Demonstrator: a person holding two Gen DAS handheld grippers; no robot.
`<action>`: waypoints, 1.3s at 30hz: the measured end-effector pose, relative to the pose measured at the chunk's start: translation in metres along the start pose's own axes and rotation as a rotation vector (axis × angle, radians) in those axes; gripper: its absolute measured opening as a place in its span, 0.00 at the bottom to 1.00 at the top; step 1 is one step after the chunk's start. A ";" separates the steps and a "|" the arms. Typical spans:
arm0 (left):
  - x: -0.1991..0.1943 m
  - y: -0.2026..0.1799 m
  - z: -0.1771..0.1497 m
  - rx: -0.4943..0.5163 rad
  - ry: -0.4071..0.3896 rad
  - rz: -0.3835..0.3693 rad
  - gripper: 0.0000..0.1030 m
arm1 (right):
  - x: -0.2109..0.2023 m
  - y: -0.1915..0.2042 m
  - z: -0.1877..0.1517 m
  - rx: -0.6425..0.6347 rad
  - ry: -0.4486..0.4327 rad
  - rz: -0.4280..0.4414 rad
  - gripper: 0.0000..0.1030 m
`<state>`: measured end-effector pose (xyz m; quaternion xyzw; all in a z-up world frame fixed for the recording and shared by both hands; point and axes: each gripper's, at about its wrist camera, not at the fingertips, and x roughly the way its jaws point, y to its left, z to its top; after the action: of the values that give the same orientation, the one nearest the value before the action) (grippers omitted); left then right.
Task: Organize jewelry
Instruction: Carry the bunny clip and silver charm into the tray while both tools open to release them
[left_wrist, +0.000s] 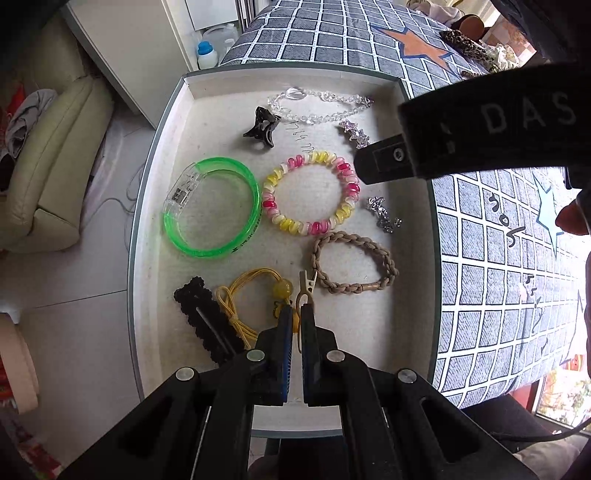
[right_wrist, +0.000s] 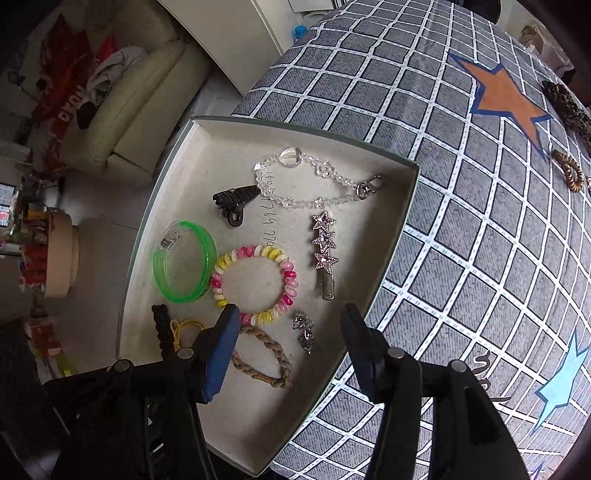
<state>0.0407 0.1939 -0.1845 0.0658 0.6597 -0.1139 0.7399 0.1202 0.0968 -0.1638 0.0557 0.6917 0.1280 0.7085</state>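
The left gripper (left_wrist: 295, 314) is clamping a small tan clip (left_wrist: 305, 291) over the tray (left_wrist: 147, 206), possibly just clear of its floor. The right gripper (right_wrist: 291, 332) is hanging with jaws apart above the braided bracelet (right_wrist: 264, 360).

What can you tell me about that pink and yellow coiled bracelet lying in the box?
The pink and yellow coiled bracelet is a closed ring of glossy, plastic-looking spiral loops in pink, yellow and white. It lies flat near the middle of the shallow pale-lined box. Its left side meets the green bangle; the braided tan bracelet sits just below it. No gripper holds it.
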 end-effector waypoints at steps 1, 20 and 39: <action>-0.002 0.003 0.000 0.000 0.001 -0.001 0.10 | -0.004 -0.002 -0.002 0.005 -0.004 -0.005 0.60; -0.002 0.003 0.000 0.024 0.036 -0.009 0.10 | -0.027 -0.026 -0.064 0.097 0.024 -0.076 0.60; -0.007 0.014 -0.005 0.006 0.050 -0.004 0.10 | -0.035 -0.028 -0.083 0.128 0.016 -0.098 0.60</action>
<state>0.0383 0.2093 -0.1790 0.0695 0.6778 -0.1156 0.7228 0.0403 0.0528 -0.1402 0.0660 0.7060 0.0489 0.7034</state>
